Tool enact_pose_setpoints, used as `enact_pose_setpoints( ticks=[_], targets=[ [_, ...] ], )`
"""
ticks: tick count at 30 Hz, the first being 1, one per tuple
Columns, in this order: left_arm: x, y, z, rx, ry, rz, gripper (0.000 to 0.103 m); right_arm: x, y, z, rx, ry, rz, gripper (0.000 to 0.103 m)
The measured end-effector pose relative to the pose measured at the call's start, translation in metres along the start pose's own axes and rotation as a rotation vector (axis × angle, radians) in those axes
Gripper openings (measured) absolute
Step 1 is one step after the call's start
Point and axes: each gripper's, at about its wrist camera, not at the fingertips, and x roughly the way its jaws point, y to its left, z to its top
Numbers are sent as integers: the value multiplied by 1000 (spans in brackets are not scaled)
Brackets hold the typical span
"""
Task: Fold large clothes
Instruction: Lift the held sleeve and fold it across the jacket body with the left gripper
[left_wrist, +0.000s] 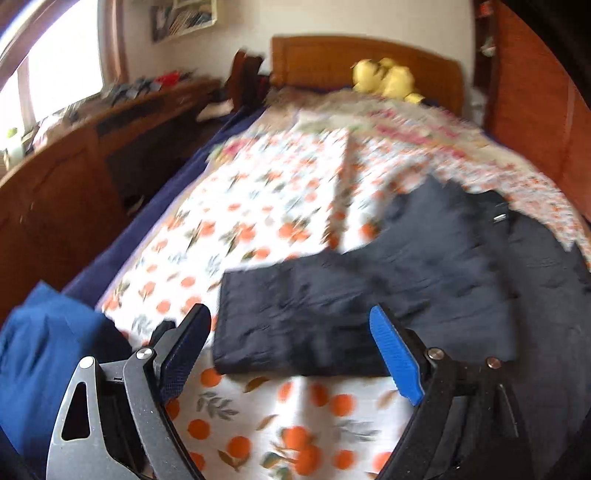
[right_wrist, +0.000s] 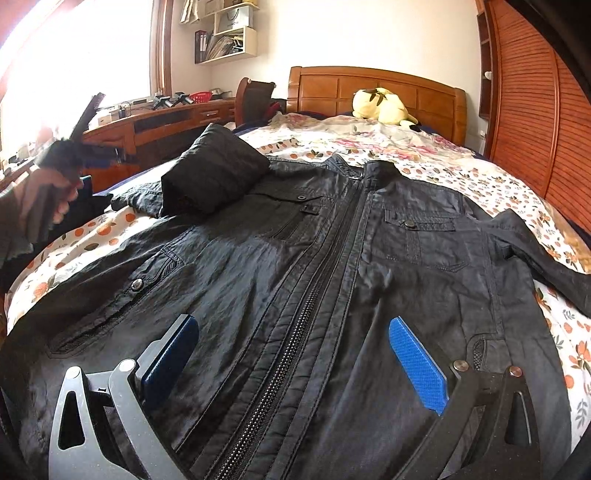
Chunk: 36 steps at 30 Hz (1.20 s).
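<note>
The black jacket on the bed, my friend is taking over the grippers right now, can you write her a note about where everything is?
Left gripper: jaws open, empty, above the folded sleeve's cuff end.
Right gripper: jaws open, empty, over the lower front by the zipper.
Black jacket: lies front up, zipped, spread flat on the orange-print bedspread, collar toward the headboard.
Done: one sleeve is folded in over the chest.
Left: the other sleeve is spread out to the side; fold it in, then fold the body.
</note>
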Motion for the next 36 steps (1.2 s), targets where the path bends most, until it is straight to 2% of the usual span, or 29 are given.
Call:
enact_pose_setpoints(
  ticks=[5,10,13,14,15,16,17,18,20,22,28,33,36],
  targets=[
    [47,24,-21,-92,106,-6,88,0,0,0,-3,3,3,103],
    [73,26,-32,-105,179,-58,88,1,-1,0,-3,7,9,103],
    [78,25,-33,-99,190,-73,88,1,-1,0,-3,7,9,103],
    [78,24,-33,-96,188,-76,81,0,-1,0,-3,6,9,103],
    [77,21,-32,-93,186,-97,64,0,-1,0,-3,5,8,103],
    [75,20,-30,-91,185,-108,55,0,-1,1,-2,4,9,103],
    [74,18,-27,-89,187,-114,39,0,-1,1,-2,4,8,103],
    [70,12,-25,-71,185,-114,29,0,-1,1,-2,3,9,103],
    [57,0,-19,-7,158,-77,20,0,-1,1,-3,2,8,103],
    [36,-18,-11,57,92,-42,17,-1,-1,1,-6,-3,9,103],
    [-53,-81,17,153,-81,-106,16,-8,-1,0,-13,-23,21,103],
    [-120,-134,32,202,-160,-187,15,-32,-12,-1,-12,-57,70,103],
    [-154,-164,36,257,-206,-239,15,-50,-24,-2,-6,-90,31,103]
  ],
)
